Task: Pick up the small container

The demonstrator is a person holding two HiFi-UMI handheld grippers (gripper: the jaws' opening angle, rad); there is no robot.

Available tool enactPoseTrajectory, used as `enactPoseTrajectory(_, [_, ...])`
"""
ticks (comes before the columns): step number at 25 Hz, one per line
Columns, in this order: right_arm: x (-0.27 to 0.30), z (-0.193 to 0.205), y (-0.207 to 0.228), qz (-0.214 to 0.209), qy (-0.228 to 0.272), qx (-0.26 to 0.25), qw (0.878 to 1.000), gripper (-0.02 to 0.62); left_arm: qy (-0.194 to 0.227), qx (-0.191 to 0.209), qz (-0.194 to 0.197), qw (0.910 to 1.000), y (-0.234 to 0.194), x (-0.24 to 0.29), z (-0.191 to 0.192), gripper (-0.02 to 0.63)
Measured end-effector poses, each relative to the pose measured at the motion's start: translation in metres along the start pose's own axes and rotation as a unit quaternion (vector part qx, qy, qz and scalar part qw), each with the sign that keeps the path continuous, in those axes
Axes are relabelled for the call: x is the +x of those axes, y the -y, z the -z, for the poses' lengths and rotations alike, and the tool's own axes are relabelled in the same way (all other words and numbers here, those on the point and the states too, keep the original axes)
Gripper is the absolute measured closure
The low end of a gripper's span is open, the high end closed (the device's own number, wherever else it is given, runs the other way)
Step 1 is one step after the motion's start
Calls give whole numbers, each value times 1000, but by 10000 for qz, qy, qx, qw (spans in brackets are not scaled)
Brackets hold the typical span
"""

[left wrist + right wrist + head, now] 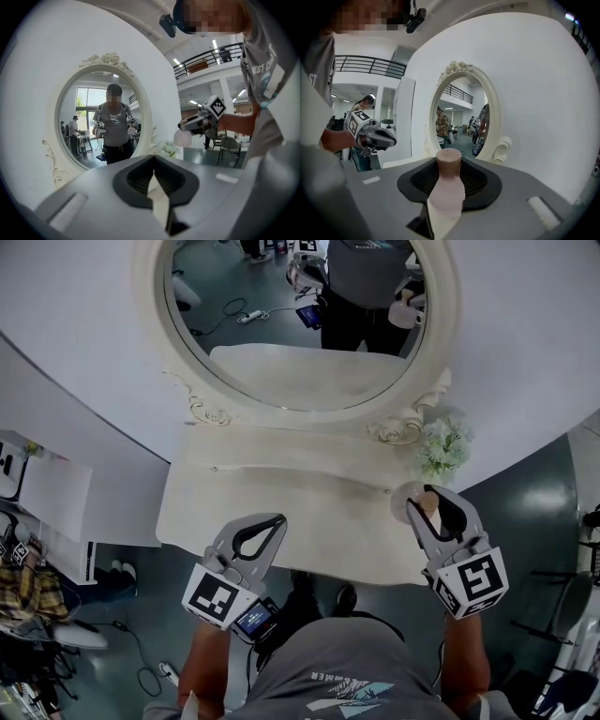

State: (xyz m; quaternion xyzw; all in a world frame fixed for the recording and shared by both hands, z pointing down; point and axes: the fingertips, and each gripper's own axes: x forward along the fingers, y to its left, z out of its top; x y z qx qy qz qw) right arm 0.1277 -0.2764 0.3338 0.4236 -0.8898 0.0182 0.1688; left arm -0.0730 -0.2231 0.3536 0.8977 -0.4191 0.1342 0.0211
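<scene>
The small container (447, 190) is a pale pink bottle with a round wooden cap, and my right gripper (446, 206) is shut on its body. In the head view the container (413, 502) sits between the right gripper's (433, 509) jaws, over the right end of the white vanity table (281, 507). The left gripper view shows the container (182, 138) hanging from the right gripper (191, 124), above the tabletop. My left gripper (274, 521) hovers over the table's front edge at the left. Its jaws are closed together with nothing between them (154, 183).
An oval mirror (300, 324) in an ornate cream frame stands at the back of the table. White flowers (442, 447) sit at the back right, just beyond the right gripper. The person's legs and feet are below the front edge. Clutter and cables lie on the floor at the left.
</scene>
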Motion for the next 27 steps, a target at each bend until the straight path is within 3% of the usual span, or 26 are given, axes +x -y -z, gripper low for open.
enactPoseTrajectory(21, [3, 4, -20, -53, -85, -34, 9999, 454, -122, -92, -93, 9998, -5, -22, 13, 603])
enactPoseTrajectory(27, [4, 4, -20, 57, -71, -89, 9999, 454, 29, 18, -84, 10000, -13, -22, 9, 603])
